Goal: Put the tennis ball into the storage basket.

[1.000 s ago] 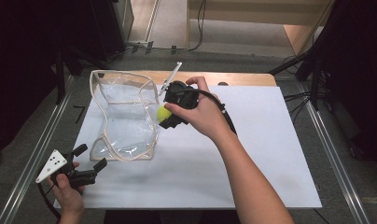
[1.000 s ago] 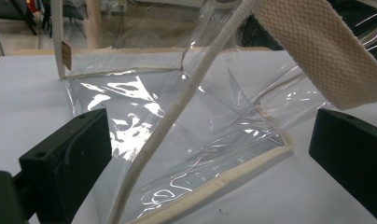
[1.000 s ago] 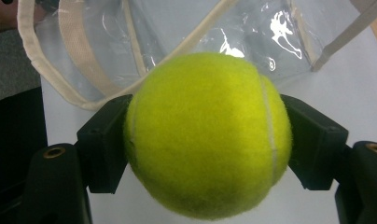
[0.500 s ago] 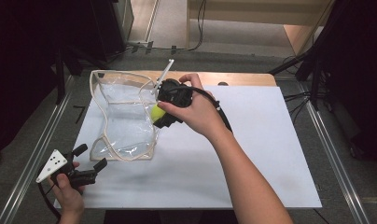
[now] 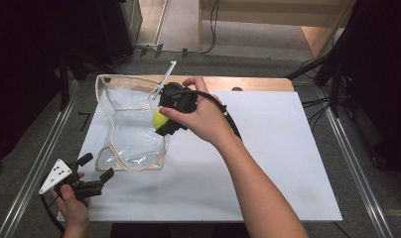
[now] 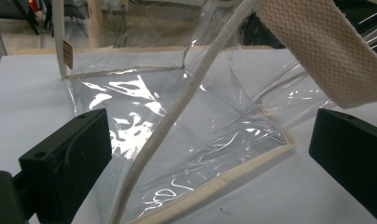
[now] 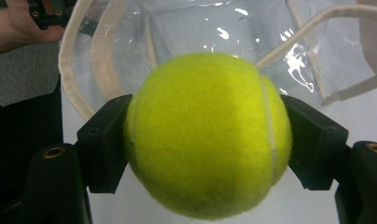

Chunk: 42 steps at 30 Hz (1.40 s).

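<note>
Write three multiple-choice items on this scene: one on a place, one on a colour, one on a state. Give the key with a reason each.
1. Where is the tennis ball?
A. Between the jaws of the right tool
B. Lying on the white sheet
C. In the left tool

2. What colour is the trim of the clear bag?
A. Red
B. Cream
C. Blue

3. How does the left tool stand?
A. Shut on the bag's strap
B. Shut on the ball
C. Open, holding nothing

Key: 1 A, both pads press the ball's sides; 2 B, the edging and strap are cream; 3 C, its jaws stand wide apart short of the bag.
</note>
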### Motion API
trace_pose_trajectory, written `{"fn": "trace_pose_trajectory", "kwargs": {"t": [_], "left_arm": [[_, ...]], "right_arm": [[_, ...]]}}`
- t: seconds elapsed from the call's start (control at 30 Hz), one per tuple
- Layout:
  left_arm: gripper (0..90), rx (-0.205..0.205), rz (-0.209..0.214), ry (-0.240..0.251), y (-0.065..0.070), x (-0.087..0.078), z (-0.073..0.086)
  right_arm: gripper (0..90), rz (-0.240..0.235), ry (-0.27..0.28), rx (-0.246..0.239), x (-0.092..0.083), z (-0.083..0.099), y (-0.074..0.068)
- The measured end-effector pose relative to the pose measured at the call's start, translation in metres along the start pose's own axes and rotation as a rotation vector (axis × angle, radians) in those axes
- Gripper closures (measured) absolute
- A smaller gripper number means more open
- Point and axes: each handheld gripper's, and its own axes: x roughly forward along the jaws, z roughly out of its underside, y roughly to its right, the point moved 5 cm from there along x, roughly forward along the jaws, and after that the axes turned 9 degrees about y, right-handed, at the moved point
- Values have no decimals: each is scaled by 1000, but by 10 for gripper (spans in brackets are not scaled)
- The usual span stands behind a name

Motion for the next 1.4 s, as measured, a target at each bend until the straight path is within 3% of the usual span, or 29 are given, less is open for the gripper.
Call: {"fn": "trace_pose_trajectory", "kwargs": {"t": [0.6,1.4], "left_arm": [[0,-1,-1,4,1,0,0],[0,-11,2,11,-1,-1,-1]], "right_arm": [[230,-35,-3,-32,16,-17,-7],[228,-77,-16,-70,56,-39,-18]]}}
